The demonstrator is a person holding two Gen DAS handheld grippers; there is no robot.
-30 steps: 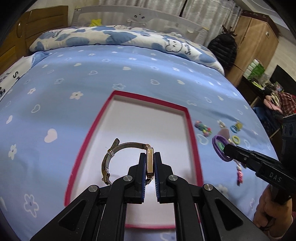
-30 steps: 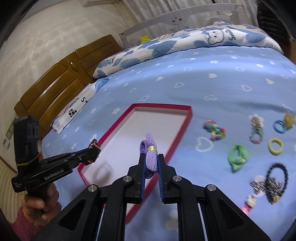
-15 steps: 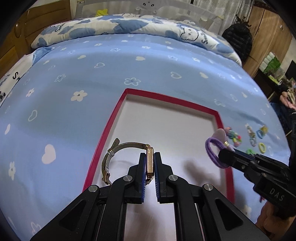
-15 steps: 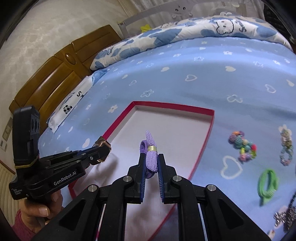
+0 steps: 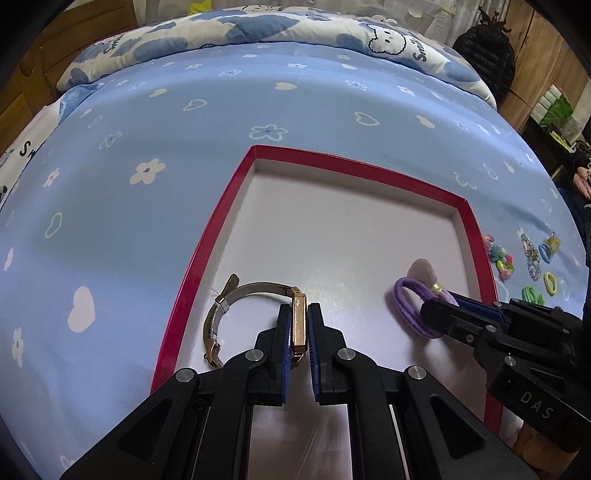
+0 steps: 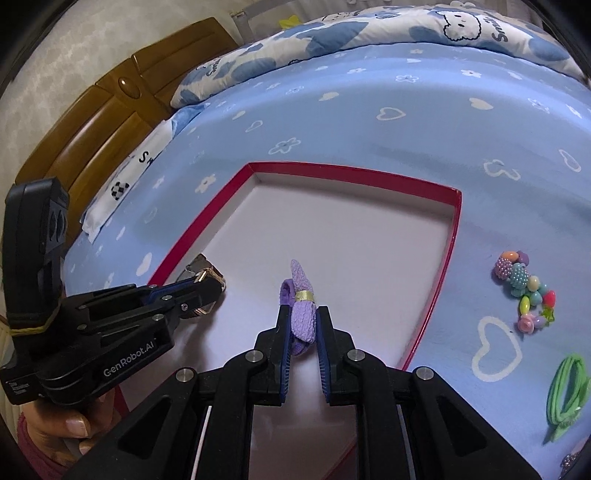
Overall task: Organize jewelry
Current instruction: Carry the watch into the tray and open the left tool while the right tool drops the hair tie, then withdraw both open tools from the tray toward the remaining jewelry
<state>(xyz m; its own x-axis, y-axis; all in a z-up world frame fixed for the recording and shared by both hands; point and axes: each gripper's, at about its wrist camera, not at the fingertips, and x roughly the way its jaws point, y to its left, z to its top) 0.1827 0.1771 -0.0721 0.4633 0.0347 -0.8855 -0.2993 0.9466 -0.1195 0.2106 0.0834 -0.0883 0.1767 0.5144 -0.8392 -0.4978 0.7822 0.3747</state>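
A shallow red-rimmed box (image 5: 207, 236) with a white floor lies on the blue bedspread; it also shows in the right wrist view (image 6: 448, 243). My left gripper (image 5: 298, 314) is shut on a gold watch (image 5: 297, 325) with a mesh band, low over the box's left side. My right gripper (image 6: 303, 317) is shut on a purple hair tie (image 6: 303, 314) with a gold clasp, low over the box's right part. The hair tie (image 5: 410, 302) and right gripper (image 5: 443, 310) show in the left wrist view, and the left gripper (image 6: 207, 282) shows in the right wrist view.
To the right of the box on the bedspread lie a bead bracelet (image 6: 524, 288), a green hair tie (image 6: 565, 391) and small coloured hair ties (image 5: 548, 280). A patterned quilt (image 5: 258, 26) lies at the bed's far end. A wooden headboard (image 6: 110, 110) stands at left.
Both grippers have moved forward and down over the box with their loads. The right gripper carried the purple hair tie from beyond the box's right rim to above its floor.
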